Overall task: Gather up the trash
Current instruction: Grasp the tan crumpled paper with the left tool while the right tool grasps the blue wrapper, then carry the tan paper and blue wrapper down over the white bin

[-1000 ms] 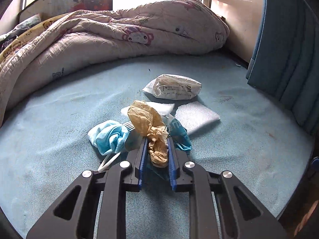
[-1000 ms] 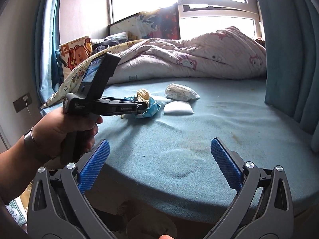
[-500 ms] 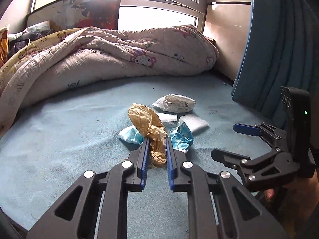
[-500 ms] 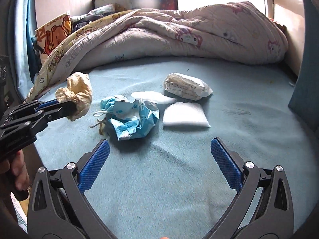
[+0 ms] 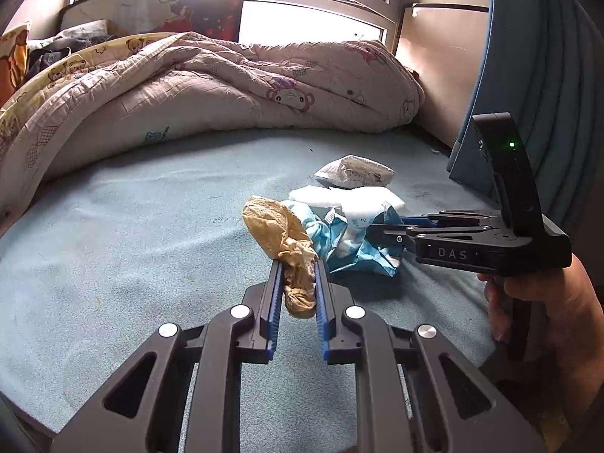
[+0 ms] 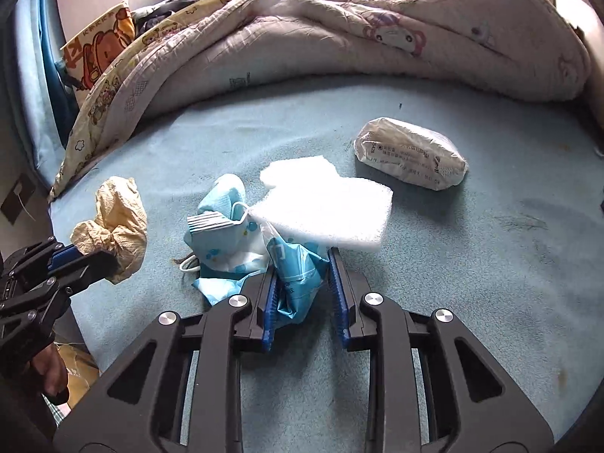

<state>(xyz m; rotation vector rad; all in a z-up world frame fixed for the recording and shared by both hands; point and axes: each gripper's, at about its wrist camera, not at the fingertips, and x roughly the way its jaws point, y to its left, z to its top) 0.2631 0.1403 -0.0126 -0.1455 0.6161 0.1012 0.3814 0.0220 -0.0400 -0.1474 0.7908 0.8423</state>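
Note:
My left gripper (image 5: pixel 297 264) is shut on a crumpled tan paper wad (image 5: pixel 281 232), held above the blue bed sheet; the wad also shows in the right wrist view (image 6: pixel 113 222). My right gripper (image 6: pixel 302 260) has its jaws closed around a blue plastic wrapper (image 6: pixel 294 275) that lies on the bed; the right gripper also shows in the left wrist view (image 5: pixel 392 226). Beside the wrapper lie a blue face mask (image 6: pixel 222 234), a white foam pad (image 6: pixel 328 204) and a white printed packet (image 6: pixel 409 158).
A rumpled pink quilt (image 6: pixel 339 34) fills the back of the bed (image 6: pixel 490 264). A blue curtain (image 5: pixel 547 56) hangs at the right. A cartoon pillow (image 6: pixel 98 49) stands at the back left. The bed's edge runs along the left in the right wrist view.
My left gripper lifted the tan wad off the pile and pulled back. My right gripper moved in over the bed and closed from wide open onto the blue wrapper.

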